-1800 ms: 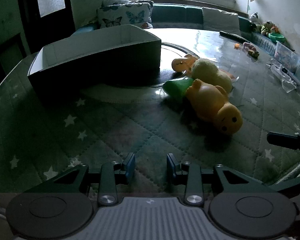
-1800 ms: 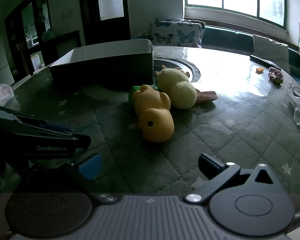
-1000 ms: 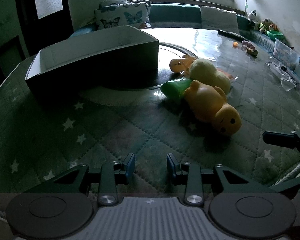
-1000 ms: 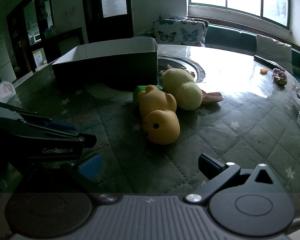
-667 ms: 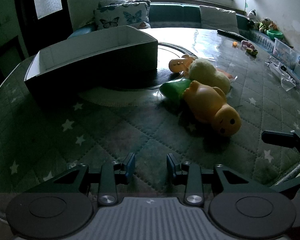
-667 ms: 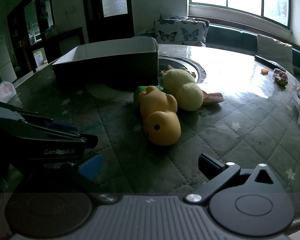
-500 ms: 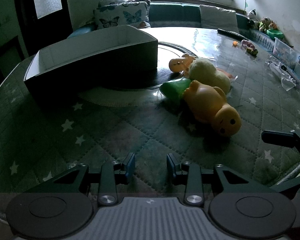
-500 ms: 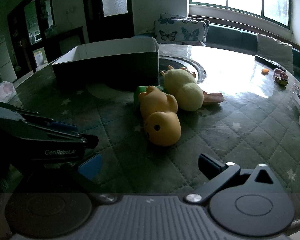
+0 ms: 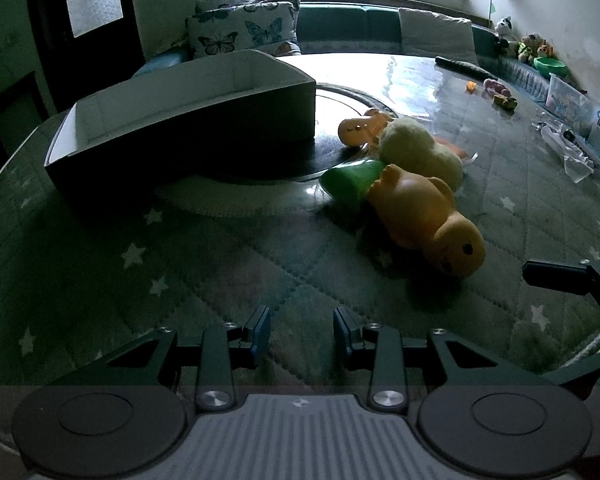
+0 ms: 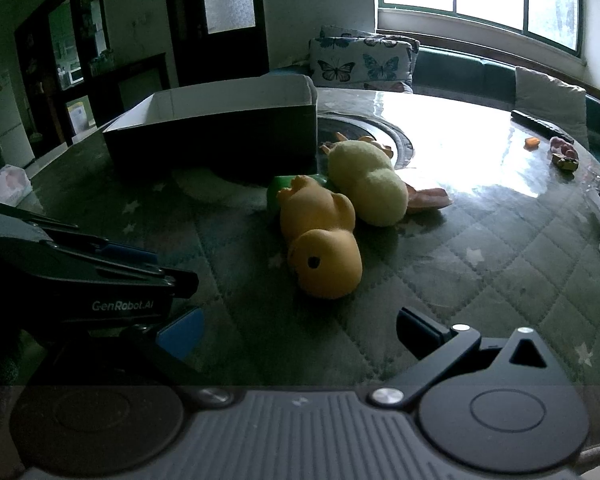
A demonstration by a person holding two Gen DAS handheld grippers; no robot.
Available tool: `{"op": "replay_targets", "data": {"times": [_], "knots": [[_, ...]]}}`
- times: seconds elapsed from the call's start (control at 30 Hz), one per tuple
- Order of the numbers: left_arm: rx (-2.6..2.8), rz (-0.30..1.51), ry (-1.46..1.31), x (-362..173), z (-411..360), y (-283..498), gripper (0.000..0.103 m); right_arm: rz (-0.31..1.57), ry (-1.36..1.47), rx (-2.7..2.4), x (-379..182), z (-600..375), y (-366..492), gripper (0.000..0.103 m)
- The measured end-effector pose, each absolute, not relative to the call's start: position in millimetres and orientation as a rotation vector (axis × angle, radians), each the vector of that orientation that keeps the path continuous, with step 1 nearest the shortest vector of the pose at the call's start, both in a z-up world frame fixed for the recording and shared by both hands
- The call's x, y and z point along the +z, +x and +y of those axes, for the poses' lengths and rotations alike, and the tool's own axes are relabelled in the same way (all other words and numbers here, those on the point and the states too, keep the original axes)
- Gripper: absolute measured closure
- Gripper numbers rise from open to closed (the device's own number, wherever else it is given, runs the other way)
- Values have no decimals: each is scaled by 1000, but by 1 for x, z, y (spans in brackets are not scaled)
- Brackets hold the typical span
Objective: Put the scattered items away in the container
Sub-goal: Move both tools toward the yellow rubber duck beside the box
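Four toys lie clustered on the quilted, star-printed table cover (image 9: 204, 272), none in contact with either gripper. Landmark: the orange rubber duck (image 9: 424, 220) (image 10: 320, 236). It lies on its side, head toward the cameras. Against its tail end sits a green toy (image 9: 350, 182) (image 10: 278, 194), partly hidden. Touching the duck's far flank is a pale yellow plush toy (image 9: 418, 152) (image 10: 366, 178), and beyond that plush a smaller orange toy (image 9: 358, 128), mostly hidden in the right wrist view.

Beyond and to the left of the duck stands the container (image 9: 188, 120) (image 10: 220, 136), a dark open-topped box with a white interior. No toys are visible inside from these angles. It rests partly on a round glass turntable (image 9: 332, 96), well apart from the duck.

Left gripper (image 9: 302, 330): blue-padded fingers apart with a modest gap, nothing between them, low over the table cover on the near-left side of the duck, clearly apart from it.

Right gripper (image 10: 296, 332): fingers spread wide, empty; the duck's head lies ahead of the gap, just beyond the fingertips and not between them. The left finger is partly masked by the other gripper's body.

Far right of the duck, small clutter near the table edge is too small to identify.
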State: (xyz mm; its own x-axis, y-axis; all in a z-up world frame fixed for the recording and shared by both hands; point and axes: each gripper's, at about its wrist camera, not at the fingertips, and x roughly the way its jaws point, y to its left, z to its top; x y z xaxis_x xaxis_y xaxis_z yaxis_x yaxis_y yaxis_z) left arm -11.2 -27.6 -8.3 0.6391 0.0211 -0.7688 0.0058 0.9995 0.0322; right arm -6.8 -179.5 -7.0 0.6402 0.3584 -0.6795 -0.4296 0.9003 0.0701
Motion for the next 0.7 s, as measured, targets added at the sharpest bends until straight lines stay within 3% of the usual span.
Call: {"op": "replay_targets", "data": {"times": [0.7], "knots": [[-7,900,22,-2,-19,13,66,771,-72,460,-6,-181,12,0]]}}
